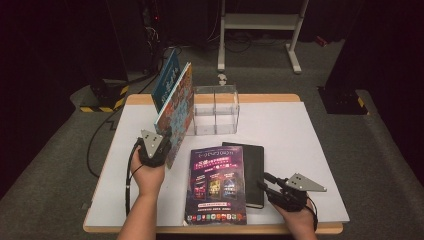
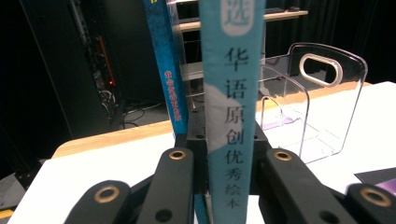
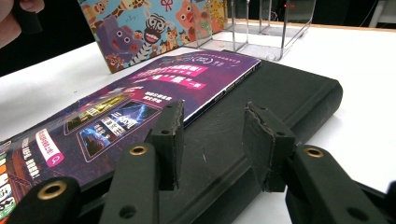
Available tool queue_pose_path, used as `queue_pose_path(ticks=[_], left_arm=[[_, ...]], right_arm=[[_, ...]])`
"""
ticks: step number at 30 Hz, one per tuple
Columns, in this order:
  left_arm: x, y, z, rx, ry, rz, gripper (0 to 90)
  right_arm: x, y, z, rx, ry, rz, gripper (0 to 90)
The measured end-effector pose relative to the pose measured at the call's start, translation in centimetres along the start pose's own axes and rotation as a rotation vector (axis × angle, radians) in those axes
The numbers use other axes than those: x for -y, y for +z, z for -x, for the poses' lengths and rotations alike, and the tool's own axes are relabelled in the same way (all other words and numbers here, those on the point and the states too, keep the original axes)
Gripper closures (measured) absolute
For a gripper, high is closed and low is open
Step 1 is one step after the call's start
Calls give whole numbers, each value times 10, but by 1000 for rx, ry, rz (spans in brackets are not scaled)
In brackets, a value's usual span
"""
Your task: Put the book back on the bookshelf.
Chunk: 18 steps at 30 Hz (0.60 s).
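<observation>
Picture book [image 1: 176, 110] — standing upright near the bench's far-left corner, left gripper [image 1: 159, 140] fingers clamping its spine; keeping it vertical while sliding toward the clear organiser [image 1: 216, 109]. Right gripper [image 3: 212, 140] hovering part-open, holding nothing, over the black notebook [image 3: 280, 93].

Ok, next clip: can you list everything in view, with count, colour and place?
Picture book with light-blue spine and cartoon-animal cover: one, upright at table's left, clamped at its spine.
Dark-blue thin book: one, upright just behind the picture book.
Clear acrylic divided organiser: one, transparent, table's far centre.
Purple glossy magazine: one, flat at near centre, partly overlapping the notebook.
Black hardcover notebook: one, flat under the magazine's right edge.
White tabletop with wooden rim: one.
White metal stand: one, on the floor behind.
Left gripper: black, shut on the picture book.
Right gripper: black, jaws apart above the notebook.
</observation>
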<state>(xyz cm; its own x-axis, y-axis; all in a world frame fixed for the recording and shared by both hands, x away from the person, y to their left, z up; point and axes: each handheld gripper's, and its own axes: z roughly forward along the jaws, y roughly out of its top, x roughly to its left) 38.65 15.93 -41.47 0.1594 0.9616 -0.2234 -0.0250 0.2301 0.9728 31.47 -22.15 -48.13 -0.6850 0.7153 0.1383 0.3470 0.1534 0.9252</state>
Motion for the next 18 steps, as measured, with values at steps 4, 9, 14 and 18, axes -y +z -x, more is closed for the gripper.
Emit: queue_pose_path(ticks=[4,9,14,18], left_arm=[[1,4,2,-9,0,1,791],[1,10,4,-25,8,2,790],[3,13,6,-60,13,17,783],[5,13,12,-103,19,31,781]], right_arm=[[0,0,0,0,0,1,585],[0,-1,0,-1,2,2,585],[0,0,0,-1,0,1,584],[0,0,0,-4,1,-1,585]])
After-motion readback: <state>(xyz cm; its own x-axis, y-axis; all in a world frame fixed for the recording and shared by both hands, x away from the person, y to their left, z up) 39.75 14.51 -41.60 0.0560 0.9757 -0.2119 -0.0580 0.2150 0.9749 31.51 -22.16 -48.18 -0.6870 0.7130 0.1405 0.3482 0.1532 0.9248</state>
